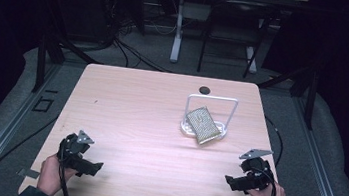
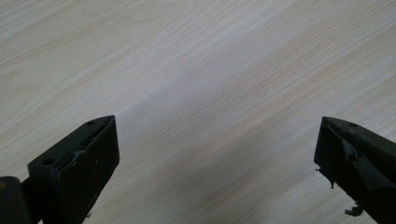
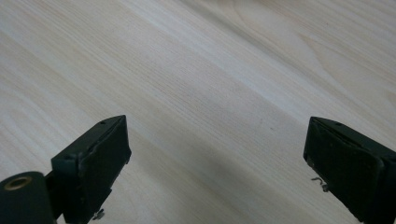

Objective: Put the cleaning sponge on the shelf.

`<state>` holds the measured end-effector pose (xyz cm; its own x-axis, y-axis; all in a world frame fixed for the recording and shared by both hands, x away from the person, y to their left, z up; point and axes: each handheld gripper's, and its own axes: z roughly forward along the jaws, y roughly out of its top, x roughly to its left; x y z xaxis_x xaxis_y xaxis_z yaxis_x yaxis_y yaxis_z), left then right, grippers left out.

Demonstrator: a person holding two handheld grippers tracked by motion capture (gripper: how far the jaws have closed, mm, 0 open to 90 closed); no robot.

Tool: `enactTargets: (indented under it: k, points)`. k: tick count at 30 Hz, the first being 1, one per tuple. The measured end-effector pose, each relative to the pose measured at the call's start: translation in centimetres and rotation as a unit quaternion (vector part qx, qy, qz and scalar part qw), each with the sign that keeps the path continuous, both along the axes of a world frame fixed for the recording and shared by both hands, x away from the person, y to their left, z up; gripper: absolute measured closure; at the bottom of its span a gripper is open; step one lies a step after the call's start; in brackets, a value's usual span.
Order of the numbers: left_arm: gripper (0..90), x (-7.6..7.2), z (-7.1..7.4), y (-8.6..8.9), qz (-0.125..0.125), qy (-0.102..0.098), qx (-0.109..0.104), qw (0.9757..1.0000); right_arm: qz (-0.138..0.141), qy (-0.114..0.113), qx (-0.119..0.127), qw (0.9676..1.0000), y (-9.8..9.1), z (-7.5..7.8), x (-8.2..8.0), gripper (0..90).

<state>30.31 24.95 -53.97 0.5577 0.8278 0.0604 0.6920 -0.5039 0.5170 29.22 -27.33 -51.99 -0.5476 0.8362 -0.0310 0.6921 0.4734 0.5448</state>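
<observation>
A small glittery gold-green purse leans on a white wire stand with a white base, on the right half of the light wood table. My left gripper rests near the table's front left corner, held by a hand, its jaws wide apart over bare wood. My right gripper sits near the front right corner, also held by a hand, jaws wide apart over bare wood. Neither holds anything. Both are well short of the purse.
A small dark round hole sits near the table's far edge behind the stand. Beyond the table are desk legs and cables on a grey floor. Metal rails run along both sides of the table.
</observation>
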Motion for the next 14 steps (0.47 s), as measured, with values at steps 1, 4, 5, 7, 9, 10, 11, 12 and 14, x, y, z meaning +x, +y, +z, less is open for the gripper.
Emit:
enactTargets:
  k: [1, 4, 5, 7, 9, 10, 11, 12, 14]
  points:
    - [0.2, 0.05, 0.01, -0.02, -0.002, 0.002, 0.002, 1.0000, -0.001, 0.001, 0.000, 1.0000, -0.01, -0.01, 0.06, 6.4]
    - [0.1, 0.11, 0.04, -0.09, -0.005, 0.001, 0.003, 1.0000, -0.003, -0.004, -0.004, 1.0000, -0.15, 0.10, 0.13, 6.4]
    - [0.1, 0.09, 0.04, -0.09, -0.005, 0.000, 0.002, 1.0000, -0.004, -0.004, -0.004, 1.0000, -0.14, 0.12, 0.10, 6.4]
    - [0.1, 0.09, 0.05, -0.05, -0.004, 0.000, 0.003, 1.0000, -0.003, -0.003, -0.006, 1.0000, -0.13, 0.12, 0.06, 6.5]
    - [0.1, 0.14, 0.01, -0.06, -0.002, -0.001, 0.003, 1.0000, -0.003, -0.003, -0.006, 1.0000, -0.16, 0.14, 0.07, 6.5]
    - [0.1, 0.15, 0.00, -0.08, -0.002, -0.001, 0.002, 1.0000, -0.004, -0.004, -0.007, 1.0000, -0.16, 0.16, 0.08, 6.5]
    - [0.1, 0.15, -0.01, -0.10, -0.001, 0.000, 0.002, 1.0000, -0.004, -0.005, -0.006, 1.0000, -0.16, 0.18, 0.08, 6.5]
    - [0.1, 0.16, -0.05, -0.13, 0.000, -0.001, 0.003, 1.0000, -0.003, -0.005, -0.007, 1.0000, -0.15, 0.20, 0.09, 6.5]
    - [0.2, 0.18, -0.07, -0.15, 0.000, 0.000, 0.003, 1.0000, -0.003, -0.005, -0.008, 1.0000, -0.15, 0.23, 0.09, 6.5]
